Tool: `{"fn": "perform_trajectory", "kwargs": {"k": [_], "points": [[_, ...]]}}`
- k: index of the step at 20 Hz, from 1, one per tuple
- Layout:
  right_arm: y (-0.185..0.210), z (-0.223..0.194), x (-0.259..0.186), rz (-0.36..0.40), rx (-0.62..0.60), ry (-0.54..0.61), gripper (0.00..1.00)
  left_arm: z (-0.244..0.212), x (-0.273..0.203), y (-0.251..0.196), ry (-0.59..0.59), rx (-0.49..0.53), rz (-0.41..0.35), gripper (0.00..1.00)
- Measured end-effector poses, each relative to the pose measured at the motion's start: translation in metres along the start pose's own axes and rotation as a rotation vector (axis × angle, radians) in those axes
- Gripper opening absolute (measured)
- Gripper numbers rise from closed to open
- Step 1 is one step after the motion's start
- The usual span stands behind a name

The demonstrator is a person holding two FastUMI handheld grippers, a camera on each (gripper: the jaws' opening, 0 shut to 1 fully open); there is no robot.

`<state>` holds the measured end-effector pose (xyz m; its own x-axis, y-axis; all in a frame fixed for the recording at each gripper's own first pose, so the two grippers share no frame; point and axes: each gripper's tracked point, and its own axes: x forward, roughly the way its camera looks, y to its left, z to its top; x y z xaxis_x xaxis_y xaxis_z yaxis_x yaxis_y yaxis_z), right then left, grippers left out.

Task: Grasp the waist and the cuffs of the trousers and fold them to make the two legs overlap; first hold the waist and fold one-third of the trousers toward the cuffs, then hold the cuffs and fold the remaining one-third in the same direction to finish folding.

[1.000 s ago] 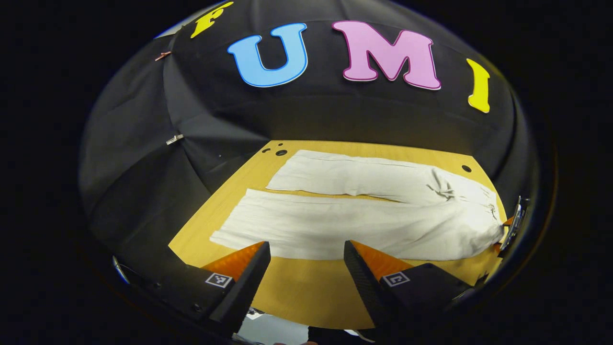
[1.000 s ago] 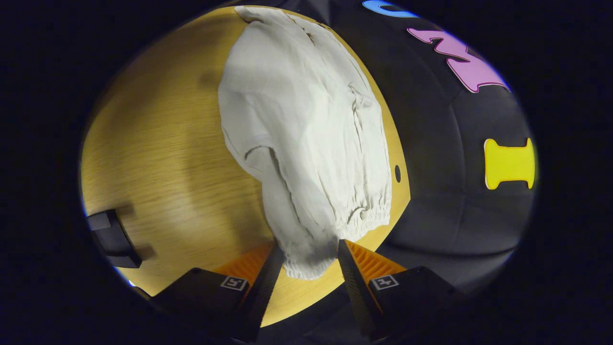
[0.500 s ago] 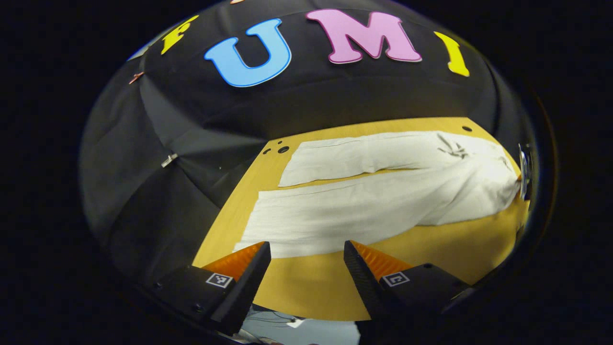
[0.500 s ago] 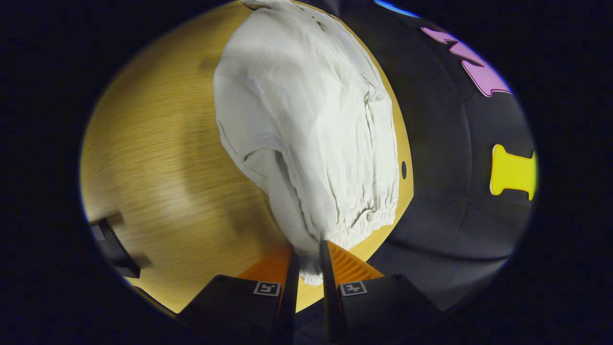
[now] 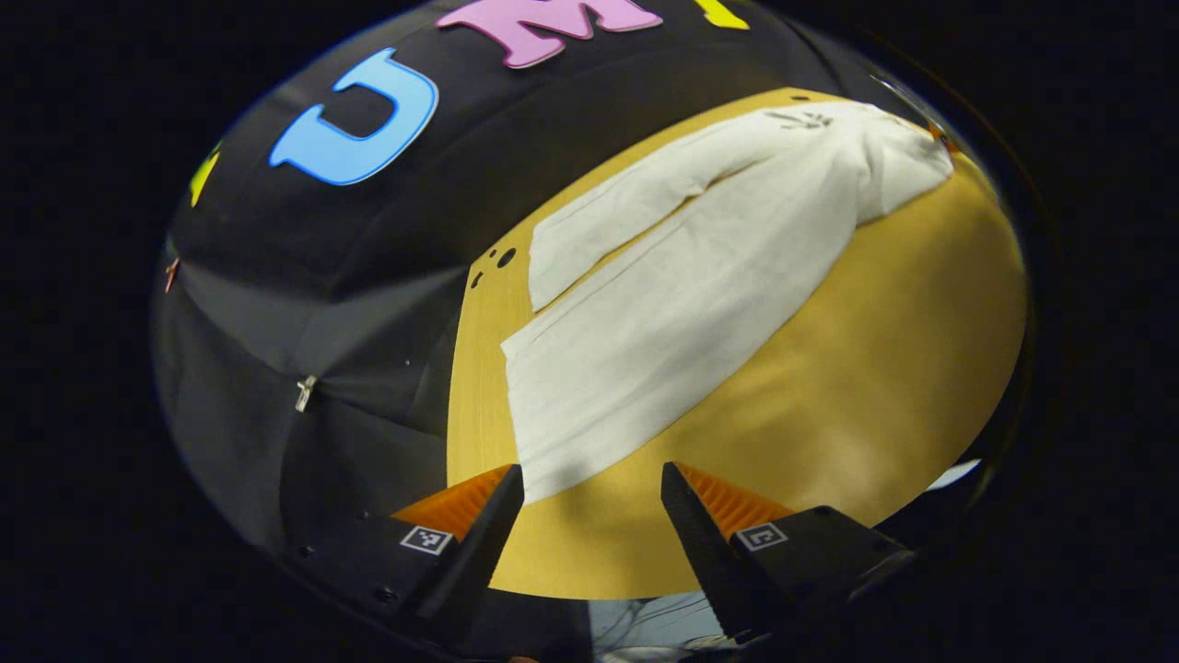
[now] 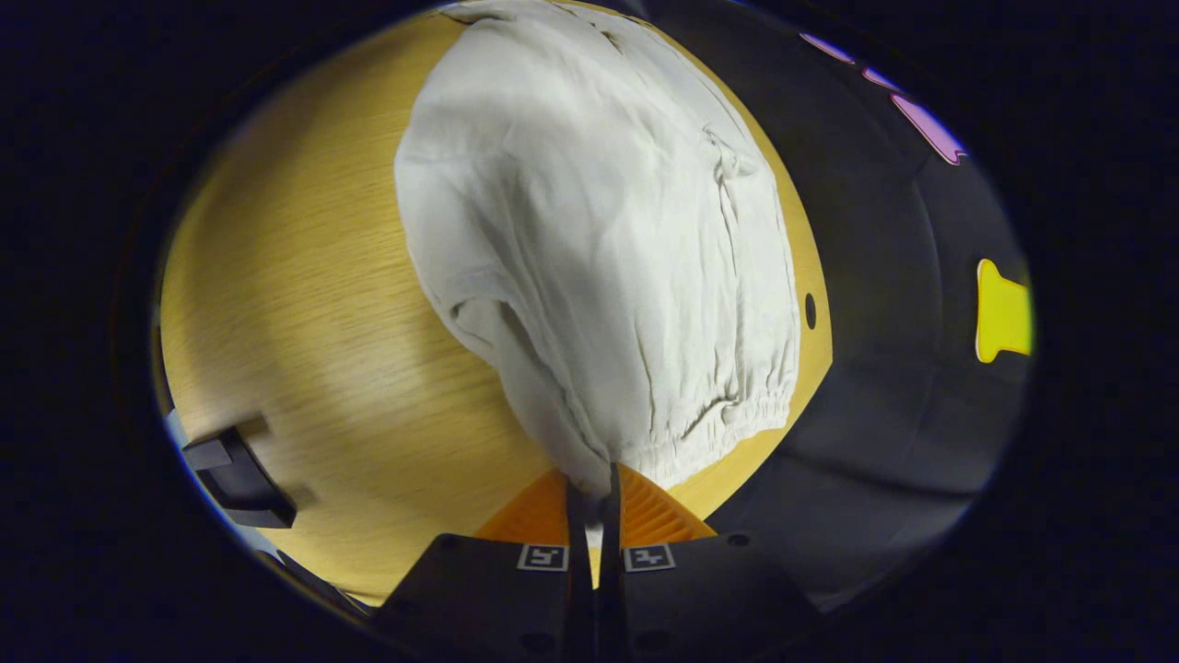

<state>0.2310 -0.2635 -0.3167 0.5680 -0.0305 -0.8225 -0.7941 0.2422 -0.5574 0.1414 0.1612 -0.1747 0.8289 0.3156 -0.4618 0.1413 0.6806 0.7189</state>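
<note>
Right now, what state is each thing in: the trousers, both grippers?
White cloth trousers: spread flat on the wooden table, legs apart, not yet folded; waist corner pinched.
Right gripper: shut on the waistband corner.
Left gripper: open, at the near cuff, gripping nothing.

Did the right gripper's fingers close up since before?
Yes. The right gripper has shut on the waist of the trousers, at the same corner of the table.
</note>
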Motion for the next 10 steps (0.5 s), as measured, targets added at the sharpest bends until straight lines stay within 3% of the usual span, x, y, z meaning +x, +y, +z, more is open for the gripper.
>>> {"fn": "perform_trajectory", "kwargs": {"k": [3,8,10], "points": [[-0.001,0.0,-0.002,0.011,-0.037,0.007,0.07,-0.024,0.032,0.026,0.053,0.217,0.009,0.95],[-0.001,0.0,-0.002,-0.011,-0.077,0.021,0.07,-0.035,0.068,0.037,0.093,0.38,-0.068,0.99],[-0.002,0.0,-0.001,-0.018,-0.083,0.029,0.07,-0.035,0.08,0.029,0.093,0.443,-0.14,0.95]]}}
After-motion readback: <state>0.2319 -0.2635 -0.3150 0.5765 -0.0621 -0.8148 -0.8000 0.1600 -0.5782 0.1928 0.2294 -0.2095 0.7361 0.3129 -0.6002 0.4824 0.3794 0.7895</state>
